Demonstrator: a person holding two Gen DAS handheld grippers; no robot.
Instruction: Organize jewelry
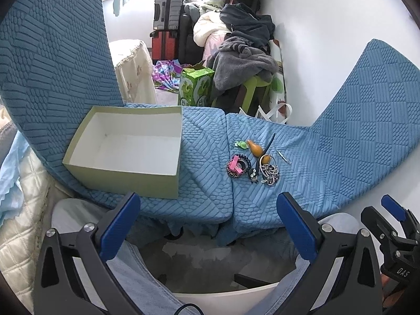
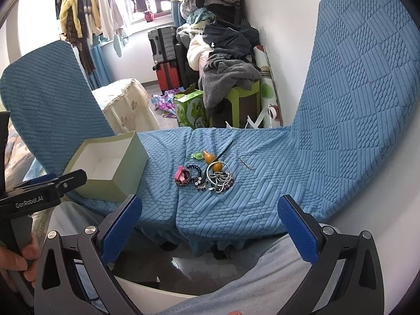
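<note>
A pile of jewelry (image 1: 258,166) lies on the blue textured seat (image 1: 315,178): a pink and black bracelet (image 1: 237,167), beaded chains (image 1: 270,174), orange gourd pieces (image 1: 254,148), a green charm (image 1: 242,145) and a small metal pin (image 1: 284,157). The pile also shows in the right wrist view (image 2: 207,174). An open, empty pale green box (image 1: 126,152) stands on the seat to the left; it also shows in the right wrist view (image 2: 105,168). My left gripper (image 1: 207,225) is open and empty, held before the seat's front edge. My right gripper (image 2: 210,228) is open and empty, likewise short of the seat.
Blue covered backrests rise at left (image 1: 52,65) and right (image 1: 367,105). Behind the seat stand a green carton (image 1: 195,86), a green stool with piled clothes (image 1: 249,60) and suitcases (image 1: 168,26). A white quilt (image 1: 18,210) lies at lower left.
</note>
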